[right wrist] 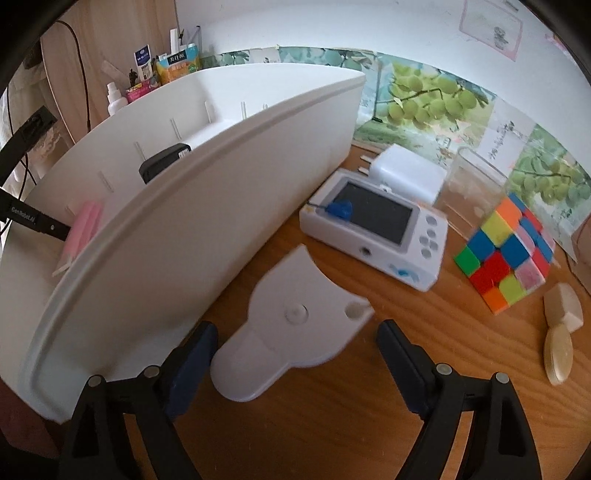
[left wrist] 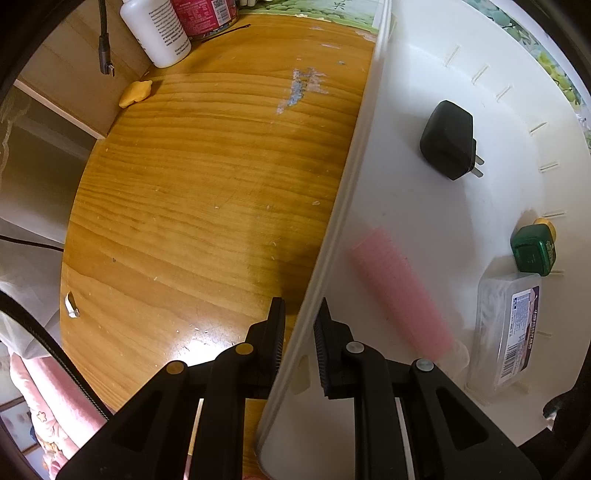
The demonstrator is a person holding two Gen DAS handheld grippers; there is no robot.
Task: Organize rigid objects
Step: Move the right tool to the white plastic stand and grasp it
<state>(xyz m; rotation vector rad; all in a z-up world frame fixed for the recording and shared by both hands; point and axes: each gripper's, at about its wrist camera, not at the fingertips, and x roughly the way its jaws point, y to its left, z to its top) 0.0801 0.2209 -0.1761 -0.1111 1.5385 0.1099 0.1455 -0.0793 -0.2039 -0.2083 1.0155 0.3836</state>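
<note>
My left gripper (left wrist: pixel 301 301) points down and is shut on the side wall of the white bin (left wrist: pixel 354 166), one finger outside and one inside. In the bin lie a black charger (left wrist: pixel 447 144), a blurred pink tube (left wrist: pixel 399 288), a small green box (left wrist: pixel 533 251) and a clear plastic case (left wrist: pixel 506 332). My right gripper (right wrist: pixel 297 330) is open just outside the bin (right wrist: pixel 166 229), over a flat white plastic piece (right wrist: pixel 291 325) on the wooden table; its pads do not touch the piece. Beyond lie a white handheld device (right wrist: pixel 373 229), a white charger (right wrist: pixel 402 173) and a colour cube (right wrist: pixel 506 251).
A clear cup (right wrist: pixel 469 184) stands behind the cube and beige pieces (right wrist: pixel 561 332) lie at the right. On the bin's other side are a white bottle (left wrist: pixel 155 29), a yellow lump (left wrist: pixel 135 92) and a hanging cable plug (left wrist: pixel 105 55). Bare table (left wrist: pixel 203 184) spreads there.
</note>
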